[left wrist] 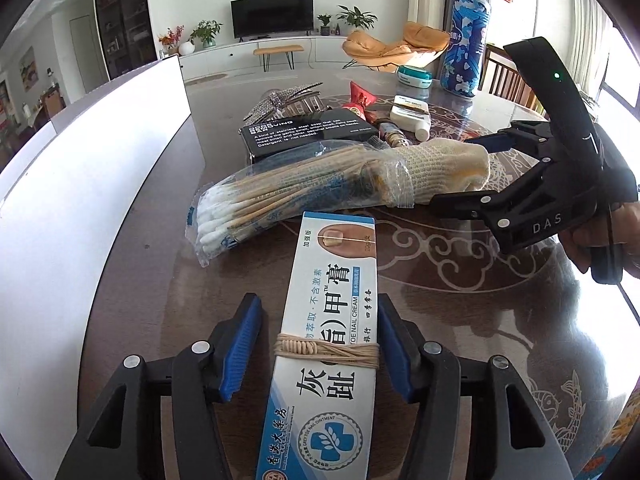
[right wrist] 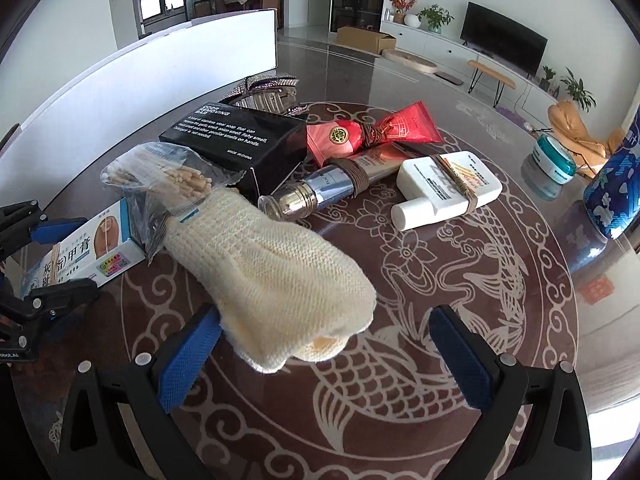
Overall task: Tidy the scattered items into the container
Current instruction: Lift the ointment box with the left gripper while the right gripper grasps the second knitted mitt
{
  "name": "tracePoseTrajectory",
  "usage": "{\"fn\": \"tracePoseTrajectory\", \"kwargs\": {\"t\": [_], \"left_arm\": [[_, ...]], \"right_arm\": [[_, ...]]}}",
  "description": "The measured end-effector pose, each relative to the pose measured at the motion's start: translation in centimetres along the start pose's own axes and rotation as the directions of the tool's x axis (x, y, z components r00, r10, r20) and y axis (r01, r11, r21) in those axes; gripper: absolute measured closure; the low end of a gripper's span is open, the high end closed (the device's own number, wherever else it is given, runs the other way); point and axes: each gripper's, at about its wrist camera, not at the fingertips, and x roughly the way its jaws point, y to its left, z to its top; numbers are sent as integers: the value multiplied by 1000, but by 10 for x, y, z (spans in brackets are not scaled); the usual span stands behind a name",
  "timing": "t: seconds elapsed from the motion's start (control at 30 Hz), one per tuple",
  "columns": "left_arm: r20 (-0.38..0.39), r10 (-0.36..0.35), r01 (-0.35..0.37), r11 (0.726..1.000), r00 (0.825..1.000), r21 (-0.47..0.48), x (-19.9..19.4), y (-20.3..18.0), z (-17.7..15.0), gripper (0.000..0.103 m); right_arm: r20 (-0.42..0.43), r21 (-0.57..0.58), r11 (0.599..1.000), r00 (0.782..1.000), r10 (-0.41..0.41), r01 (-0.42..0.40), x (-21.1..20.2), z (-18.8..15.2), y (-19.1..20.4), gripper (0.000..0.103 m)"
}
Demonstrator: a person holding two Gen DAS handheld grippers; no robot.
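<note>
A white and blue nail cream box (left wrist: 332, 320), bound with a rubber band, lies between the fingers of my left gripper (left wrist: 318, 346). The right pad touches it and a narrow gap shows at the left pad. Beyond it a bag of cotton swabs (left wrist: 280, 196) is tucked into a cream knitted glove (right wrist: 272, 268). My right gripper (right wrist: 326, 356) stands wide open around the glove's fingertip end, its pads not pressing. The left wrist view shows that gripper (left wrist: 460, 172) at the right, held by a hand. The white container's wall (left wrist: 80, 168) runs along the left.
Behind the glove lie a black soap box (right wrist: 236, 136), a red tube (right wrist: 372, 132), a silver tube (right wrist: 332, 188), a white bottle (right wrist: 448, 190) and a sparkly hair clip (right wrist: 268, 92). A teal jar (right wrist: 554, 160) and a tall blue canister (left wrist: 466, 44) stand far right.
</note>
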Motion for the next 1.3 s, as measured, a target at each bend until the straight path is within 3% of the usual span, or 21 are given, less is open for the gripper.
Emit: {"fn": "tracePoseTrajectory", "kwargs": {"t": [0.13, 0.17, 0.2, 0.3, 0.33, 0.4, 0.57, 0.7, 0.87, 1.0, 1.1, 1.23, 1.3], "left_arm": [[0, 0, 0, 1000, 1000, 0, 0, 0, 0, 46], [0, 0, 0, 1000, 1000, 0, 0, 0, 0, 46], [0, 0, 0, 1000, 1000, 0, 0, 0, 0, 46], [0, 0, 0, 1000, 1000, 0, 0, 0, 0, 46], [0, 0, 0, 1000, 1000, 0, 0, 0, 0, 46], [0, 4, -4, 1000, 1000, 1, 0, 0, 0, 45], [0, 8, -8, 1000, 1000, 2, 0, 1, 0, 44], [0, 12, -12, 1000, 1000, 5, 0, 2, -1, 44], [1, 12, -12, 1000, 1000, 5, 0, 2, -1, 44], [-11, 34, -34, 999, 999, -32, 1, 6, -1, 29], [-17, 29, -30, 999, 999, -30, 1, 6, -2, 23], [-54, 19, -19, 1000, 998, -14, 7, 3, 0, 0], [-56, 17, -18, 1000, 998, -15, 7, 3, 0, 0]], "right_arm": [[16, -95, 995, 999, 46, -44, 9, 16, 17, 3], [22, -82, 994, 997, 70, -68, 10, 18, 18, 8], [23, -53, 994, 995, 101, -100, 10, 19, 16, 20], [60, 2, 994, 992, 108, -109, 5, 15, 12, 41], [67, 21, 994, 992, 108, -110, 1, 10, 12, 46], [69, 82, 994, 996, 64, -69, -7, -3, 9, 47], [46, 220, 973, 996, -81, 69, -40, -52, 23, 47], [40, 309, 942, 987, -153, 133, -60, -81, 41, 42], [26, 298, 945, 988, -151, 137, -64, -85, 55, 19], [16, 273, 956, 993, -116, 107, -59, -84, 55, 7], [5, 276, 955, 993, -118, 112, -56, -84, 55, 1], [3, 279, 954, 993, -117, 112, -56, -85, 54, 0], [3, 279, 954, 993, -118, 112, -55, -84, 54, 0]]}}
